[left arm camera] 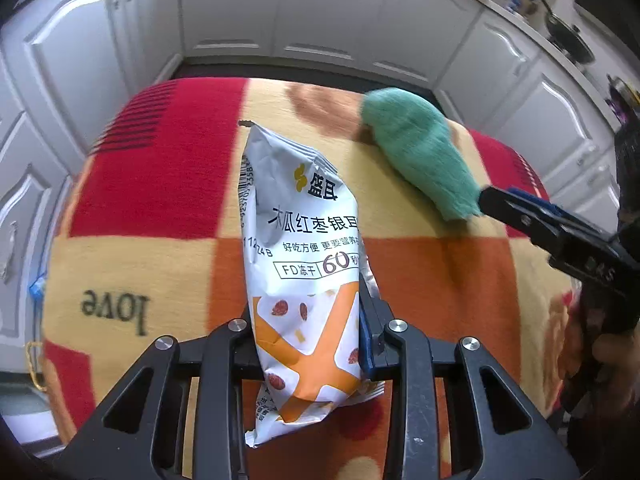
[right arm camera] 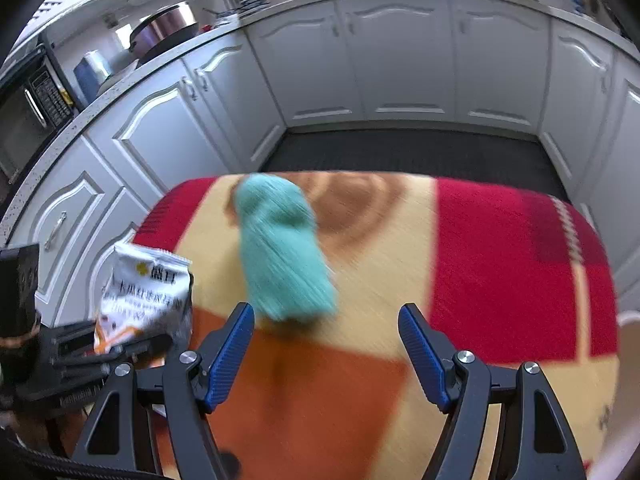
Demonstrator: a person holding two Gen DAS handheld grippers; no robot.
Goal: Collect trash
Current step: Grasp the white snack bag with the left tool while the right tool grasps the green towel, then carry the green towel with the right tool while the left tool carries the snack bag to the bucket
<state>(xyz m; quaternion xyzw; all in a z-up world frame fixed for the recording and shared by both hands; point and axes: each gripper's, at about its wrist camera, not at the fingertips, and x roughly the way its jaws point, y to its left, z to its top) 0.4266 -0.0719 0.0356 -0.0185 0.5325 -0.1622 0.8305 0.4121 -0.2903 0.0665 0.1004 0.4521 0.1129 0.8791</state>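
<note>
Home kitchen. White panelled cabinet doors (right arm camera: 392,56) with metal handles wrap the whole top half of the frame, under a speckled grey countertop (right arm camera: 132,76). Upper left of the right wrist view: black microwave (right arm camera: 28,108), a shiny pot (right arm camera: 164,28), a wire rack (right arm camera: 244,0). Upper right of the left wrist view: a black pan (left arm camera: 568,34) on the counter. Dark floor mat (right arm camera: 404,152) mid-frame, patterned red-and-orange blanket (right arm camera: 500,260) over the work surface below.
</note>
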